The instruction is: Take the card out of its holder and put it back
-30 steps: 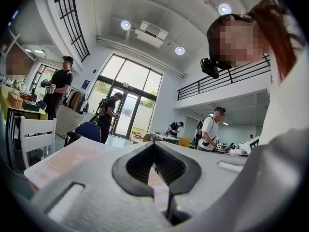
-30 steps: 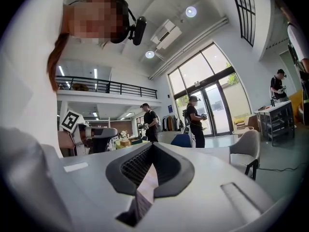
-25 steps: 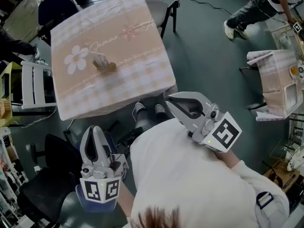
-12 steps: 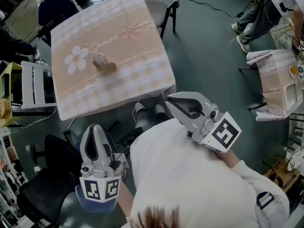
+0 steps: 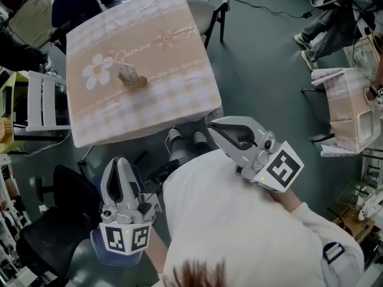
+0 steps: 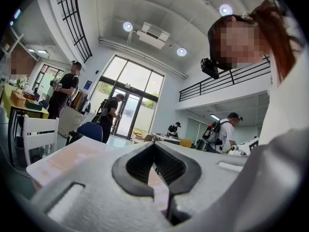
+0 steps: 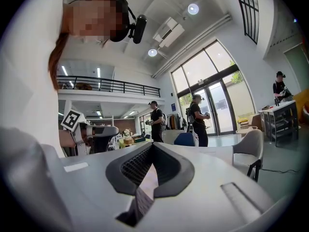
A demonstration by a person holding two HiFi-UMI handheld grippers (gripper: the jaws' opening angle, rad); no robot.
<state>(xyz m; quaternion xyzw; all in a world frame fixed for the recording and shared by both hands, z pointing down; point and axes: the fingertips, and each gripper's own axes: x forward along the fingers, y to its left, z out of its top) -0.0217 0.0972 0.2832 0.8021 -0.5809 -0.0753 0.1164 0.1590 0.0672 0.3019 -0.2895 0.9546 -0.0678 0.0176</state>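
The card [image 5: 125, 74] stands in its little holder [image 5: 137, 83] on the counter [image 5: 155, 109], out near the far side. Both tongs are well apart from it, held close to the person [image 5: 239, 232], off the counter's near edge. The left tongs [image 5: 120, 162] are closed tight with nothing in them. The right tongs [image 5: 212, 125] are closed and empty too. Only the head view shows the card. The two gripper views show a big room with people [image 7: 198, 117] by glass doors [image 7: 219, 105].
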